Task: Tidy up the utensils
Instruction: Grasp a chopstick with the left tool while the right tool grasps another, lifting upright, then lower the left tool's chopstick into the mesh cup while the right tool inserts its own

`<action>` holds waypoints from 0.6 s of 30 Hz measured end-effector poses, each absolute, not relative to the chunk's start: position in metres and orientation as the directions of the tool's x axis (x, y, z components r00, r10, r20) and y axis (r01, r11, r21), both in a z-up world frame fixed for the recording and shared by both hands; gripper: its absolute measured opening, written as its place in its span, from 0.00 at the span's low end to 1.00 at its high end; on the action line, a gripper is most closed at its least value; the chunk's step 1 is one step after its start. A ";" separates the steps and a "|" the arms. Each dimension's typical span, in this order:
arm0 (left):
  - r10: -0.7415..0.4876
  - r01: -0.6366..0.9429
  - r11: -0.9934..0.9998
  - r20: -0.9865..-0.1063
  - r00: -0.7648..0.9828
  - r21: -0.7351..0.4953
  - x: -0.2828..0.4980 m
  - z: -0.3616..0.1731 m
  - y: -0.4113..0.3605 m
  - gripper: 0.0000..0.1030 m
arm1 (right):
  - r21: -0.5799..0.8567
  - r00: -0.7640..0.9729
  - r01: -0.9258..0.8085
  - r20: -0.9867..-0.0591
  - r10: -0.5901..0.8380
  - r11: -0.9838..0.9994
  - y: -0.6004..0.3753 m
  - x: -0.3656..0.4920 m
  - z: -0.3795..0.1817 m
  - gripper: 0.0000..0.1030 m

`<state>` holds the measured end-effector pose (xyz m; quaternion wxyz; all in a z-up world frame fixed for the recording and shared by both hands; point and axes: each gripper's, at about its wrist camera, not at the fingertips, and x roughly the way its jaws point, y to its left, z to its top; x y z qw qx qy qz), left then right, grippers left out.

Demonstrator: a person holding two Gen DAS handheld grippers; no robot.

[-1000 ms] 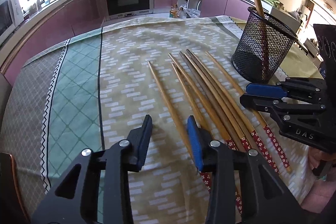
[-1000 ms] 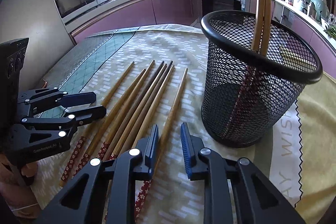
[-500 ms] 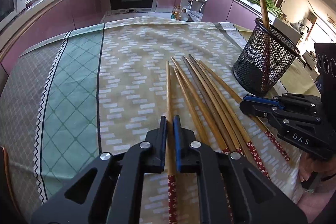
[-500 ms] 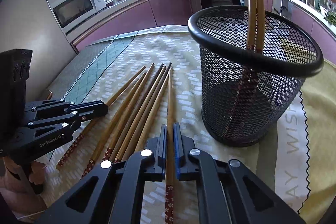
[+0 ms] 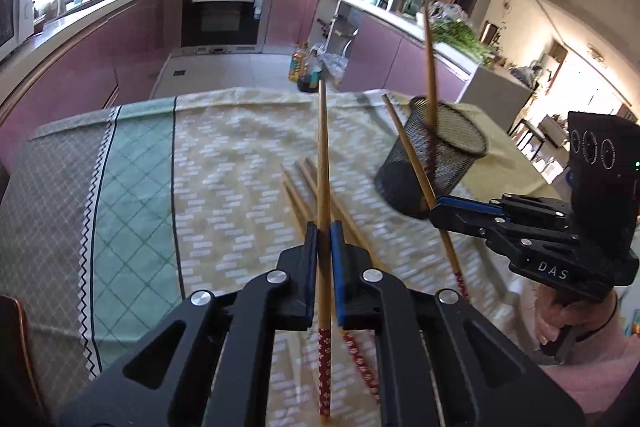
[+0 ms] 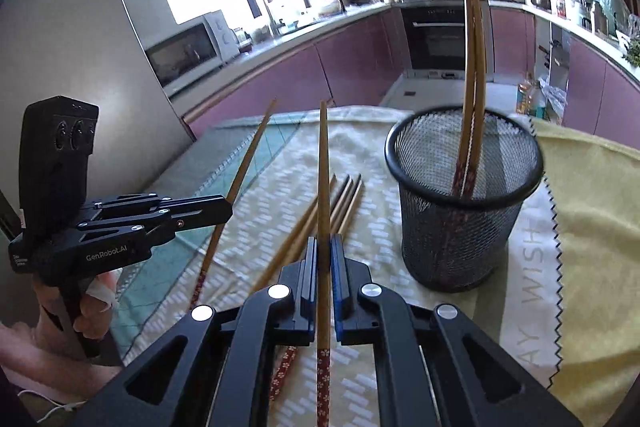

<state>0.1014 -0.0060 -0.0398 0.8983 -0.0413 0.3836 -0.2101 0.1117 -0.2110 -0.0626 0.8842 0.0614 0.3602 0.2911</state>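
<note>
Each of the 2 views sits just behind its own tool, looking forward along the fingers and down over the surface [image 5: 224, 163] toward the kitchen oven [image 5: 224, 15]. Both share the mesh basket [image 6: 460, 211], far right in the left view and closer in the right. Each also catches the other tool from the side.

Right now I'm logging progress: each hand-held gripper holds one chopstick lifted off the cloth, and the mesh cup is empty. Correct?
Not quite. The mesh cup isn't empty: the right wrist view shows two chopsticks standing in it. The rest holds: the left hand-held gripper and right hand-held gripper each clamp one raised chopstick.
</note>
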 end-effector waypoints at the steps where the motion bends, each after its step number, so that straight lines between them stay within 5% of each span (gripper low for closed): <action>1: -0.427 0.359 0.900 -0.660 0.619 -0.245 0.099 -0.034 -0.007 0.07 | 0.317 0.582 -0.472 -0.589 0.561 0.823 -0.214 0.109 -0.058 0.05; 18: -0.588 0.505 0.808 -0.453 0.670 -0.302 0.083 0.054 -0.020 0.07 | 0.318 0.709 -0.484 -0.403 0.579 0.815 -0.261 0.093 0.005 0.05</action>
